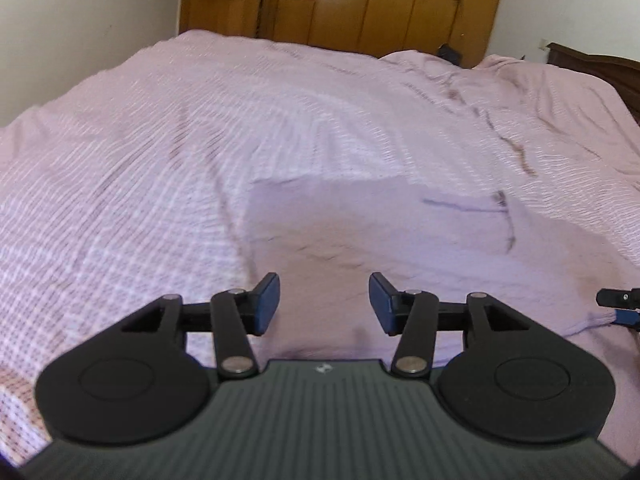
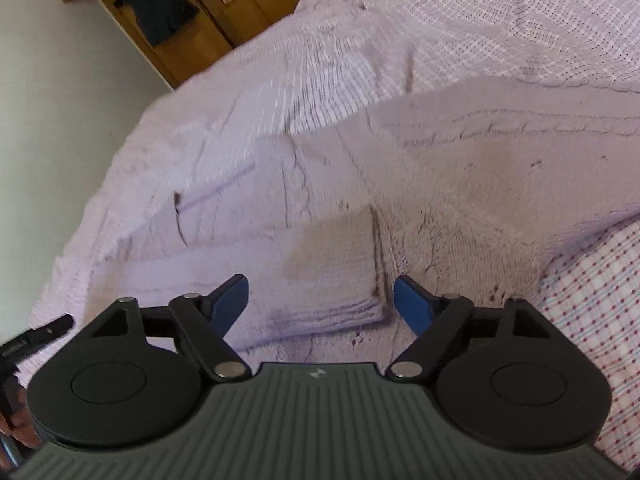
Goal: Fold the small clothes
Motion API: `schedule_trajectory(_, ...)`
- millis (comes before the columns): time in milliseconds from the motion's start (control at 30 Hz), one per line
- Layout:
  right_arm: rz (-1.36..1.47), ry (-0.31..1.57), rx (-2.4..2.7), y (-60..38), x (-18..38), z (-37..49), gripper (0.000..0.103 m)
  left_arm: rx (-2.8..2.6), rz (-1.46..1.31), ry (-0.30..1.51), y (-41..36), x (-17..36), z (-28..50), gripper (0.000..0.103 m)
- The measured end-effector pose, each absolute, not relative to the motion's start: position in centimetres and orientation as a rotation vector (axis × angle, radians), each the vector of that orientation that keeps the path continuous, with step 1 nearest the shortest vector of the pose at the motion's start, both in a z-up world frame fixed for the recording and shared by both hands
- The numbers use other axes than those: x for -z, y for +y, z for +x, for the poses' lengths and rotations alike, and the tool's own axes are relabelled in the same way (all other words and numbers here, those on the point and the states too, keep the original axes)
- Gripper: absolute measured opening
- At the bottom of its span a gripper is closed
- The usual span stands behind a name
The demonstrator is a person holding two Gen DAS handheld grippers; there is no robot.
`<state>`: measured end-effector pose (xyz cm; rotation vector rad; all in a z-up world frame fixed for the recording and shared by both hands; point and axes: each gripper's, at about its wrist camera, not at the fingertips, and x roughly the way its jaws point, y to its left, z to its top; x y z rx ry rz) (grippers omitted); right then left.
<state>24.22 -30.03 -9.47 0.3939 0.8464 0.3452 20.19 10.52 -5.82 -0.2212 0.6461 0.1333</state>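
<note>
On checked bedspread (image 1: 160, 128), lilac garment (image 1: 360, 232).

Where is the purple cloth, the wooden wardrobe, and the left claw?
purple cloth (image 1: 360, 232): left wrist view, on its flat middle.
wooden wardrobe (image 1: 400, 4): left wrist view, on a closed door.
left claw (image 1: 324, 304): left wrist view, midway between its open blue fingertips.

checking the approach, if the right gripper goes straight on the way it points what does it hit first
Most likely the lilac garment spread on the bed; its folded edge lies just past the open right gripper. Depth is unclear.
</note>
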Motion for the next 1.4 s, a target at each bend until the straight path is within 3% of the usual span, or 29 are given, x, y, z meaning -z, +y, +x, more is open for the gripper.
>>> schedule_trajectory(133,0.170,0.835,-0.331,-27.7,9.9,23.6,0.069,-0.109,-0.232,0.687,12.0,7.0,20.3,0.051)
schedule_trajectory(267,0.137,0.794,-0.343,-27.5,10.2,24.2,0.052,-0.099,-0.244,0.695,12.5,7.7,20.7,0.051)
schedule_trajectory(300,0.150,0.787,-0.349,-27.7,10.4,24.4,0.047,-0.086,-0.246,0.696,12.5,7.9,20.8,0.048)
schedule_trajectory(367,0.193,0.774,-0.358,-28.1,10.5,24.5,0.027,-0.070,-0.222,0.702,12.3,8.2,21.2,0.035)
schedule_trajectory(433,0.246,0.765,-0.386,-28.6,10.3,24.9,0.023,-0.087,-0.214,0.710,12.1,8.5,21.3,0.030)
schedule_trajectory(633,0.279,0.691,-0.371,-29.8,8.6,24.7,0.021,-0.104,-0.230,0.716,12.2,8.8,21.0,0.029)
schedule_trajectory(1000,0.265,0.745,-0.328,-29.7,9.4,24.8,0.022,-0.123,-0.194,0.704,11.3,8.8,20.2,0.031)
schedule_trajectory(1300,0.204,0.660,-0.323,-30.7,7.2,22.5,0.024,-0.160,-0.201,0.701,11.2,7.5,20.0,0.040)
schedule_trajectory(1400,0.198,0.629,-0.294,-32.4,6.4,21.8,0.033,-0.176,-0.210,0.656,11.3,6.3,19.5,0.053)
